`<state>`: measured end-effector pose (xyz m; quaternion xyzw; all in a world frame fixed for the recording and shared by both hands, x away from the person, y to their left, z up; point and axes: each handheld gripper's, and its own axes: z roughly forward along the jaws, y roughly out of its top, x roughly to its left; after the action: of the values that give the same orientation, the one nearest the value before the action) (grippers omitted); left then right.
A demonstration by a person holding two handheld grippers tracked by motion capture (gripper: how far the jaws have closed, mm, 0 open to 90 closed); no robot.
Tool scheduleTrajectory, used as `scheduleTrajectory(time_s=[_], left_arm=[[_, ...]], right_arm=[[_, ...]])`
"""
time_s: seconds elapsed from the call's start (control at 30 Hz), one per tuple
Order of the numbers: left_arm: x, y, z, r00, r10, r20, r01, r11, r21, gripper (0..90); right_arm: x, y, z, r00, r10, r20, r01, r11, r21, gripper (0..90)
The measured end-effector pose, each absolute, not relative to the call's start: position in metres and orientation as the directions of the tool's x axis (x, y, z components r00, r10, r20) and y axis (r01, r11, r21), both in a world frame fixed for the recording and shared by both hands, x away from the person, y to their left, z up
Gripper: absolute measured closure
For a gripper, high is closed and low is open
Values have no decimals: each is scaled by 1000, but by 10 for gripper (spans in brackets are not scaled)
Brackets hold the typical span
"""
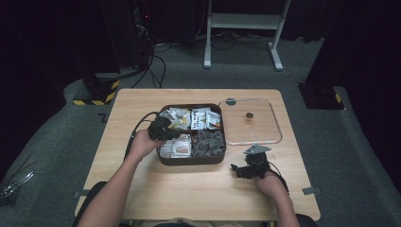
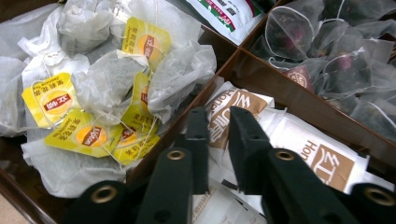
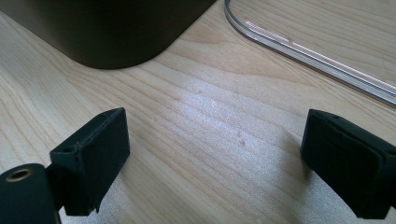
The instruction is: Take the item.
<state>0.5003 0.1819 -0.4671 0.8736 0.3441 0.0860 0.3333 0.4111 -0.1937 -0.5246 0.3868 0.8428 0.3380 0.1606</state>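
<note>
A dark divided box of tea bags stands mid-table. My left gripper reaches into its near-left compartment. In the left gripper view its jaws stand almost together, pinching the end of a white and brown sachet that lies on others like it. Yellow-tagged tea bags fill the compartment to the left, and dark mesh bags the one beyond the divider. My right gripper rests on the table right of the box; its jaws are wide open over bare wood.
A clear lid with a dark knob lies flat on the table right of the box; its rim runs just beyond my right gripper. The box's rounded corner is close ahead of it. Bare wood stretches along the front edge.
</note>
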Motion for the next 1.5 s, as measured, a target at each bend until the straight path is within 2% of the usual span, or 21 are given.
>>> scheduleTrajectory(time_s=[0.33, 0.7, 1.1, 1.5], left_arm=[[505, 180, -466, 742, 661, -116, 573, -533, 623, 896], [502, 186, -454, 732, 658, -174, 590, -486, 645, 900], [495, 198, -435, 730, 654, -197, 585, -450, 675, 900], [486, 220, -422, 696, 688, -205, 597, -397, 697, 900]], right_arm=[[411, -194, -524, -649, 761, -10, 544, 473, 693, 79], [410, -194, -524, -646, 763, -7, 547, 470, 693, 79], [410, -194, -524, -646, 763, -7, 547, 469, 693, 79], [410, -194, -524, -646, 763, -6, 547, 469, 693, 79]])
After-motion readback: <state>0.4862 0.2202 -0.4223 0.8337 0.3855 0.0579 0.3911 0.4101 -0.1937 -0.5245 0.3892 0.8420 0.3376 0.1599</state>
